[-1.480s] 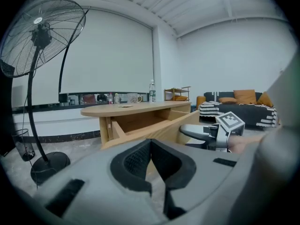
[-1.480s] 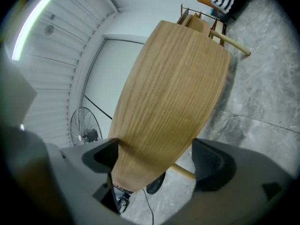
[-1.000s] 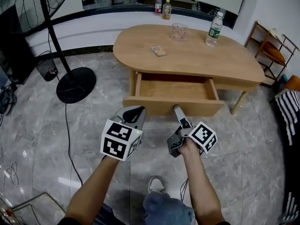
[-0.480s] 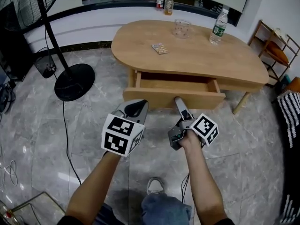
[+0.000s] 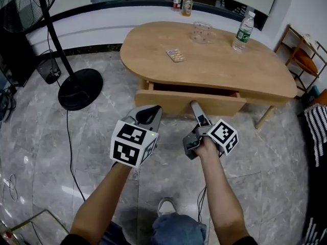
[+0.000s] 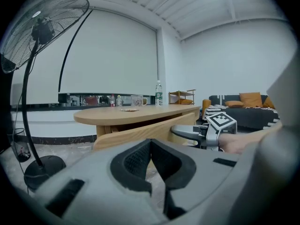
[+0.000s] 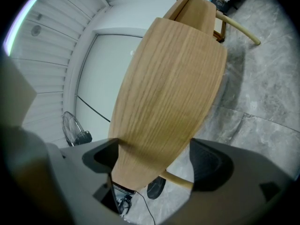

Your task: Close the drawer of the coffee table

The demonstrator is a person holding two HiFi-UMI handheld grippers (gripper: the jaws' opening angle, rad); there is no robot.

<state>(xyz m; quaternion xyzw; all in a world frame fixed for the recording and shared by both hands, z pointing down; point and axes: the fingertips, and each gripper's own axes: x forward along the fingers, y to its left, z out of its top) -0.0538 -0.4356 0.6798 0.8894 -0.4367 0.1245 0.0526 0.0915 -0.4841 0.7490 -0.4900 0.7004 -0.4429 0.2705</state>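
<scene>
We see the light wooden drawer point(image 5: 168, 102) nearly shut, a narrow dark gap left beneath the oval table point(image 5: 214, 65) top.

Person with two handheld claws
Grey left claw point(image 5: 148, 112) and right claw point(image 5: 194, 106) each bear a black-and-white marker cube point(image 5: 132, 145); blue jeans point(image 5: 176, 232), pale shoe point(image 5: 165, 206).
</scene>
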